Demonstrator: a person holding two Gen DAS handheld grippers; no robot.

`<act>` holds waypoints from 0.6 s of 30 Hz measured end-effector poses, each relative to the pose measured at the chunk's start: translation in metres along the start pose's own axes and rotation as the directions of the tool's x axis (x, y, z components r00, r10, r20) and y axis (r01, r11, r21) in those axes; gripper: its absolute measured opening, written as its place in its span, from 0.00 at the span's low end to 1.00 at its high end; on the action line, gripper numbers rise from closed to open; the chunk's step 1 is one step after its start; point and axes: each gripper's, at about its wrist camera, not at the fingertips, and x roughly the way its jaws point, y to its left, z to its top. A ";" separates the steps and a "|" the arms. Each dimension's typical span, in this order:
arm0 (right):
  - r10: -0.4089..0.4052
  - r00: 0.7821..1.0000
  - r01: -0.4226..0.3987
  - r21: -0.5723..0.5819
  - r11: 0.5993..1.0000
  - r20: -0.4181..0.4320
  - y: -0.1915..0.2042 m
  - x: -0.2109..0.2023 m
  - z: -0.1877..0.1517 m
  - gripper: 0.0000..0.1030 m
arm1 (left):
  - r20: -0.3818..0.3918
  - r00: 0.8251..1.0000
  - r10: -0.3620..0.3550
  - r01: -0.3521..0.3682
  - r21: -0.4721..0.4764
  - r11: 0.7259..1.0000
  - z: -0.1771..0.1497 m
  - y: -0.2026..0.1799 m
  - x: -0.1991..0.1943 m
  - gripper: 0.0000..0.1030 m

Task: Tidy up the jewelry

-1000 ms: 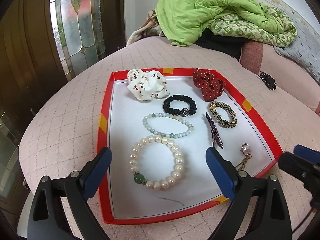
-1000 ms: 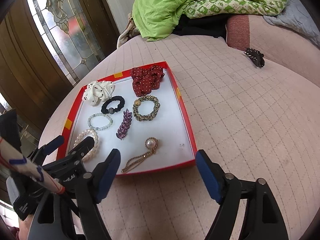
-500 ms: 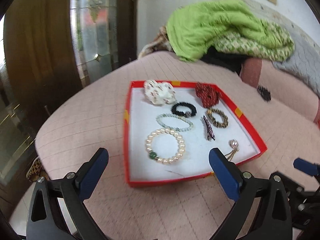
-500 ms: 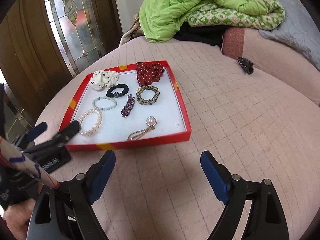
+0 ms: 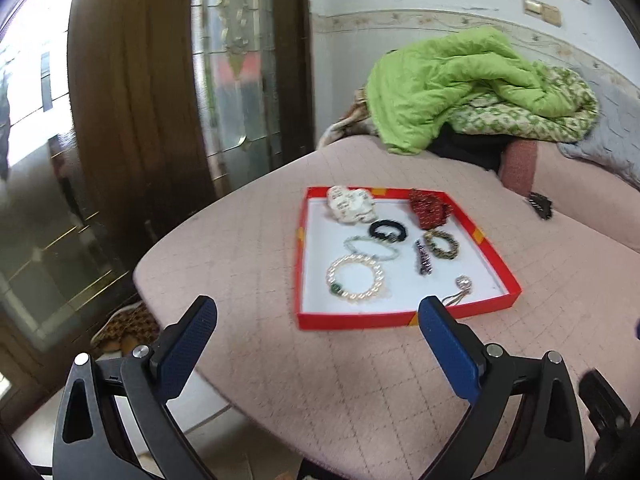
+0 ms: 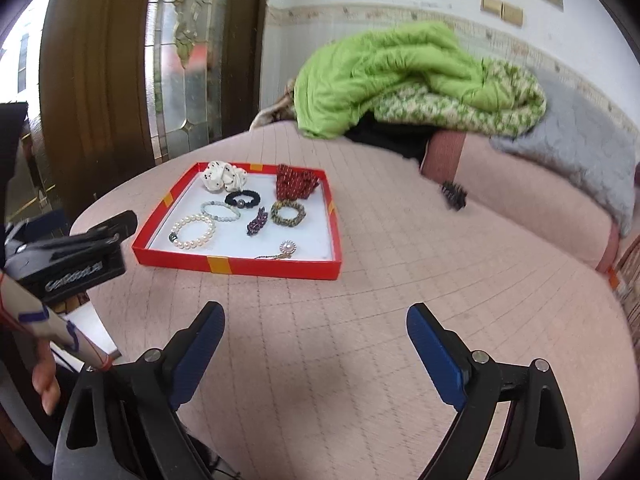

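Note:
A red-rimmed tray lies on the pink quilted bed. In it are a pearl bracelet, a pale green bead bracelet, a black scrunchie, a white scrunchie, a red scrunchie, a patterned scrunchie, a purple hair clip and a pearl brooch with chain. My left gripper and right gripper are open, empty, and well short of the tray.
A black claw clip lies on the bed right of the tray. Green and patterned quilts are piled at the back. A wooden door with glass panels stands left. The bed edge is close below my left gripper.
Both grippers have pulled back and up from the tray, which now looks smaller and farther. Both stay open and empty. The jewelry has not moved.

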 end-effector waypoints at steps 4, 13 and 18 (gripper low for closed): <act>-0.013 1.000 0.014 -0.028 1.000 0.028 -0.004 -0.012 -0.011 0.95 | 0.033 0.999 0.005 -0.003 -0.049 0.999 -0.011 0.004 -0.014 0.98; 0.030 0.999 -0.029 -0.032 0.999 0.044 -0.004 -0.012 -0.022 0.95 | 0.025 0.999 0.027 -0.026 -0.043 0.999 -0.014 -0.011 -0.014 0.98; 0.043 0.999 -0.042 -0.025 0.999 0.029 -0.006 -0.006 -0.027 0.95 | 0.007 1.000 0.021 -0.021 -0.010 1.000 -0.013 -0.022 -0.009 0.98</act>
